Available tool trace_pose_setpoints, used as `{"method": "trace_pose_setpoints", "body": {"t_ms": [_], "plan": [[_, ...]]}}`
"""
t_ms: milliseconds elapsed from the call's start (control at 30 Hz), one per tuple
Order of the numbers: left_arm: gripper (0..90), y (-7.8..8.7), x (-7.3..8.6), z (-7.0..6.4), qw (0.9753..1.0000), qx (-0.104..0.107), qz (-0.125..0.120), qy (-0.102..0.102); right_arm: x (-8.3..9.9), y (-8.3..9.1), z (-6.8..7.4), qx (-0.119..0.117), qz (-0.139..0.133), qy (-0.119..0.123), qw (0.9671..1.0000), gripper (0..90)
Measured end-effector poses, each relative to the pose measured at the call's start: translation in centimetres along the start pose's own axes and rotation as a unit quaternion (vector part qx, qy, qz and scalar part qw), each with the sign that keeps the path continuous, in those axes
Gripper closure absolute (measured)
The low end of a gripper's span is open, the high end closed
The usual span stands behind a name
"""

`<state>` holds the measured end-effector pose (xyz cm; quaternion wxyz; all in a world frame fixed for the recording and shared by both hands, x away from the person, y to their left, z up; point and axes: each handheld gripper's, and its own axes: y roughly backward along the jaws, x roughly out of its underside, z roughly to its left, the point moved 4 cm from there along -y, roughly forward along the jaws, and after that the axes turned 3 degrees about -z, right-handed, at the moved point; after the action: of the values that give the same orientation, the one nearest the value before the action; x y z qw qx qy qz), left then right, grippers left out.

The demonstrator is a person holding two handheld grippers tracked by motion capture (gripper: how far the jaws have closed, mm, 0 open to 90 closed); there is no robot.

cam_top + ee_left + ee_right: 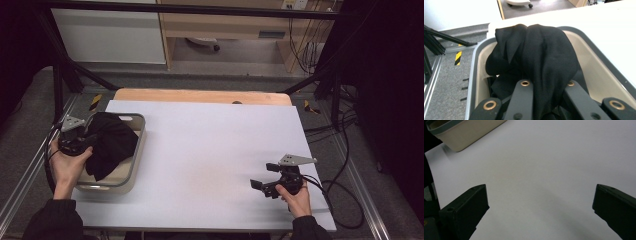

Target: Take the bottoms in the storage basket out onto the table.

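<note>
Left gripper [546,86] clamped, seemingly, on black cloth [541,57] bunched inside beige tub [596,75]. Right gripper [540,212] spread wide, empty, over white table [210,150].

The black cloth [541,60] is bunched up in a crumpled heap, pinched between the left gripper [82,137]'s jaws and rising just ahead of them. Its loose folds hang down into the beige tub [599,75] directly below that gripper.

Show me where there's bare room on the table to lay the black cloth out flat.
Free: the white table top between the tub and the right gripper, up to the far wooden edge. Crowded: the tub corner, where the left gripper is shut on the black cloth.
</note>
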<state>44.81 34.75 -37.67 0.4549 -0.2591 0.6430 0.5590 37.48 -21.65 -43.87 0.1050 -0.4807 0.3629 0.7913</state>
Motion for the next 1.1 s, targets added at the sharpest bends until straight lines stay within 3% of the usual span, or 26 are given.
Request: {"method": "trace_pose_setpoints", "body": {"t_ms": [567, 1100], "plan": [[85.0, 1.7, -1.4, -0.6, 0.9991, 0.005, -0.042, 0.004, 0.0, 0.0, 0.0, 0.001, -0.001, 0.000, 1.0000, 0.7], [85.0, 3.2, -2.7, -1.2, 0.9967, 0.006, -0.080, 0.006, 0.0, 0.0, 0.0, 0.000, -0.001, 0.000, 1.0000, 0.7]]}}
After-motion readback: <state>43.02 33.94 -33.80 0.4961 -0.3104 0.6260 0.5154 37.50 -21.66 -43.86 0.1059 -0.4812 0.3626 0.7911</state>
